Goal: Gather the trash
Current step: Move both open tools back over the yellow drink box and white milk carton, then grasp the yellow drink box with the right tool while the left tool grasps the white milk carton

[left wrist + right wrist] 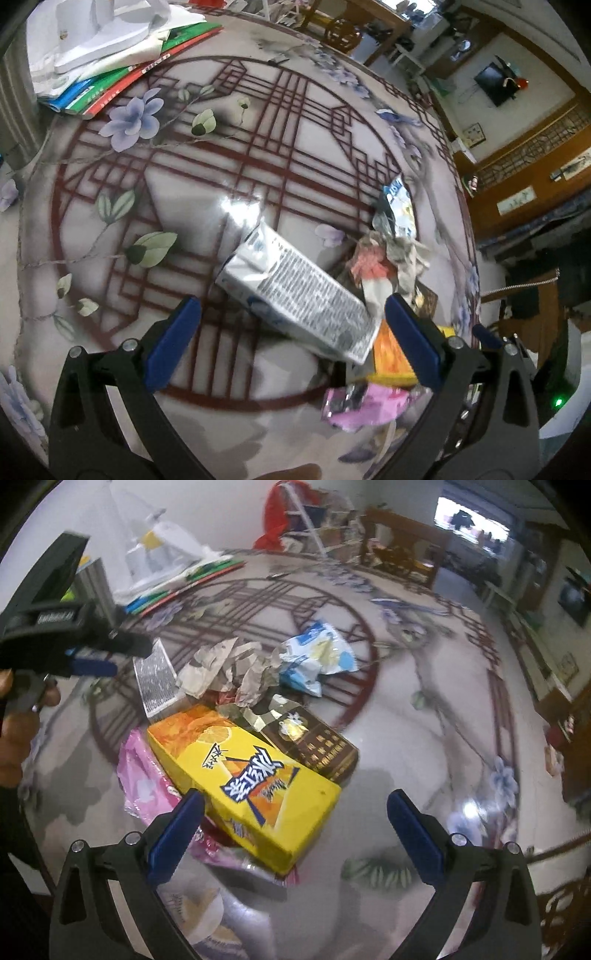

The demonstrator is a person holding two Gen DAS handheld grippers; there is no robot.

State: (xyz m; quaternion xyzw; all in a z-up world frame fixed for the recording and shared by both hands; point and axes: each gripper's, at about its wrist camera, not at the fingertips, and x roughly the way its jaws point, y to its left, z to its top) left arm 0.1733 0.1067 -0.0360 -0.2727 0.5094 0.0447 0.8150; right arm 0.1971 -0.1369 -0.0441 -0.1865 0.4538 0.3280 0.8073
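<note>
A pile of trash lies on the patterned round table [258,155]. In the left wrist view a silver carton [299,291] lies flat between the blue pads of my open left gripper [291,314]; no pad touches it. Beside it are crumpled paper [391,258], a yellow box [391,354] and a pink wrapper [365,406]. In the right wrist view my open right gripper [295,808] hovers over the yellow box [247,775], with the pink wrapper [144,782], a dark brown box [314,738], crumpled paper [229,664] and a blue-white bag [317,653] around it. The left gripper [85,661] shows at far left.
Stacked books and white papers [103,55] lie at the table's far left edge, also in the right wrist view [166,576]. A paper cup [199,915] sits low under the right gripper. Chairs and wooden furniture [343,33] stand beyond the table.
</note>
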